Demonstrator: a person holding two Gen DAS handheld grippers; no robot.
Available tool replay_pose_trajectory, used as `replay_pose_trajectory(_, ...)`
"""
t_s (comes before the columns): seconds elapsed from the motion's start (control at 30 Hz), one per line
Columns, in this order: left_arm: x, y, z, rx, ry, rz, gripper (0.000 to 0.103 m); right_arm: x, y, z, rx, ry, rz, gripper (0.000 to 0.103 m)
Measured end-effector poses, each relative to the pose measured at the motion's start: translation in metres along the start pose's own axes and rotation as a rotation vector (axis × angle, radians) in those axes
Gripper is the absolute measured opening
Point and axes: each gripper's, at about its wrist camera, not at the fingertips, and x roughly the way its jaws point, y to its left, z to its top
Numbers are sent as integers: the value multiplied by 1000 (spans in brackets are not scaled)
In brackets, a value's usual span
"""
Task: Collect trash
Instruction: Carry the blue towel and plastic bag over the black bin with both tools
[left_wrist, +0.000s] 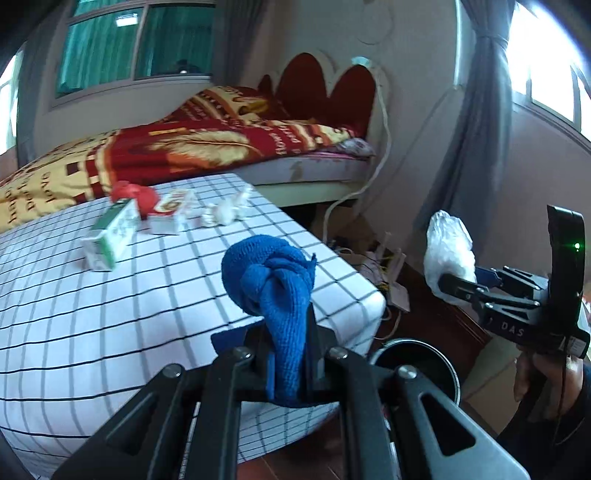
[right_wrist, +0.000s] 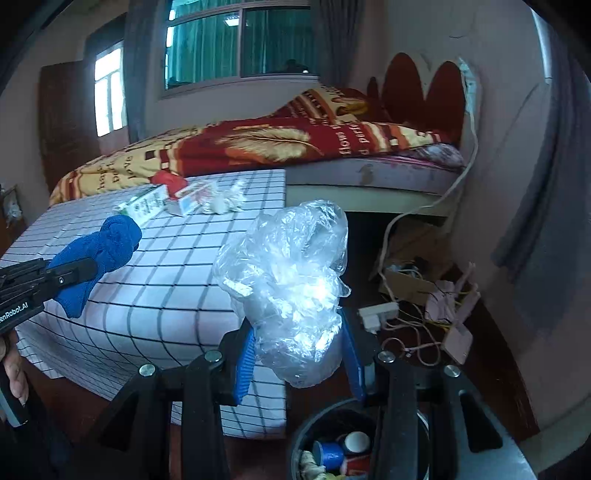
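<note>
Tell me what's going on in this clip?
A person is clearing trash with a handheld tool in each hand. The left tool is shut on a knotted blue cloth; the right tool grips a crumpled plastic bag just above the bin, which already holds some rubbish. Two cartons, a red item and tissue wads remain on the checked table.

Crumpled clear plastic bag (right_wrist: 295, 295) pinched between right fingers (right_wrist: 244, 363), bulging above them; trash bin (right_wrist: 306, 435) just below the fingers.
</note>
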Motion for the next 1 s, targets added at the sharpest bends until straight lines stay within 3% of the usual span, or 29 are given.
replay_pose_trajectory(0.7, 37, -122, -19, 171, 84, -224, 12, -34, -93, -66, 124, 73, -153, 44)
replay_pose_trajectory(1.0, 58, -156, -40, 207, 148, -273, 12, -36, -117, -97, 141, 123, -173, 44)
